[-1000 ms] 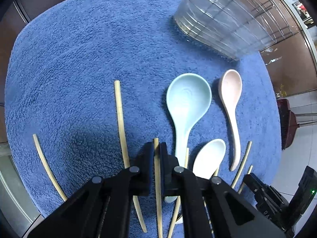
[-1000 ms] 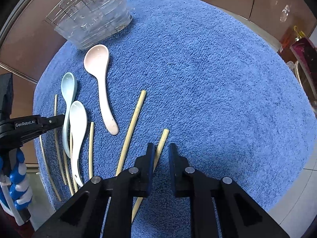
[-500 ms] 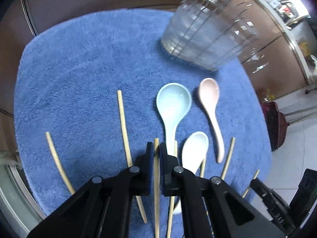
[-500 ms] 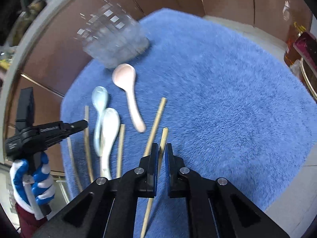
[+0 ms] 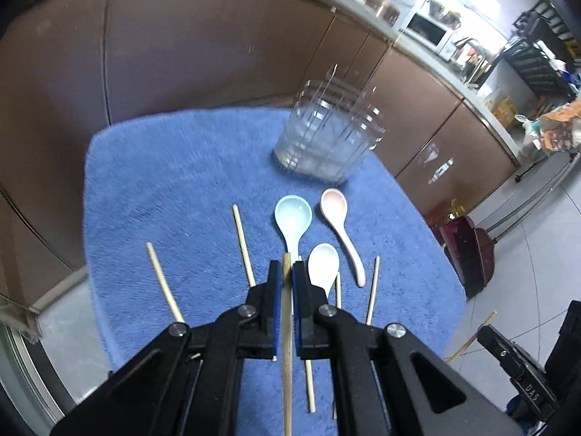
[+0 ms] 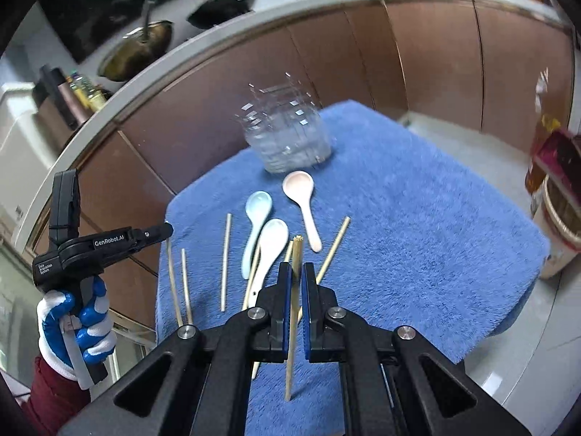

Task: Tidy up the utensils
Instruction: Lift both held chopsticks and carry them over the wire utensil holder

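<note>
My left gripper (image 5: 287,267) is shut on a pale wooden chopstick (image 5: 287,327) and holds it above the blue towel (image 5: 174,181). My right gripper (image 6: 297,268) is shut on another chopstick (image 6: 292,345), also lifted off the towel (image 6: 417,236). On the towel lie a blue spoon (image 5: 293,214), a pink spoon (image 5: 336,205), a white spoon (image 5: 323,261) and several loose chopsticks (image 5: 165,283). Behind them stands a clear utensil holder (image 5: 326,138). In the right wrist view the left gripper (image 6: 165,229) shows at the left, held by a gloved hand (image 6: 72,327).
Brown cabinet fronts (image 5: 199,43) rise just behind the towel's far edge. A dark red dustpan (image 5: 468,254) stands on the floor to the right. The counter above carries pans (image 6: 141,47). A box and a bin (image 6: 555,196) stand off the towel's right side.
Both grippers have risen off the towel, each carrying a chopstick, and tilted up so the holder and cabinets show. The right jaws closed on their chopstick.
</note>
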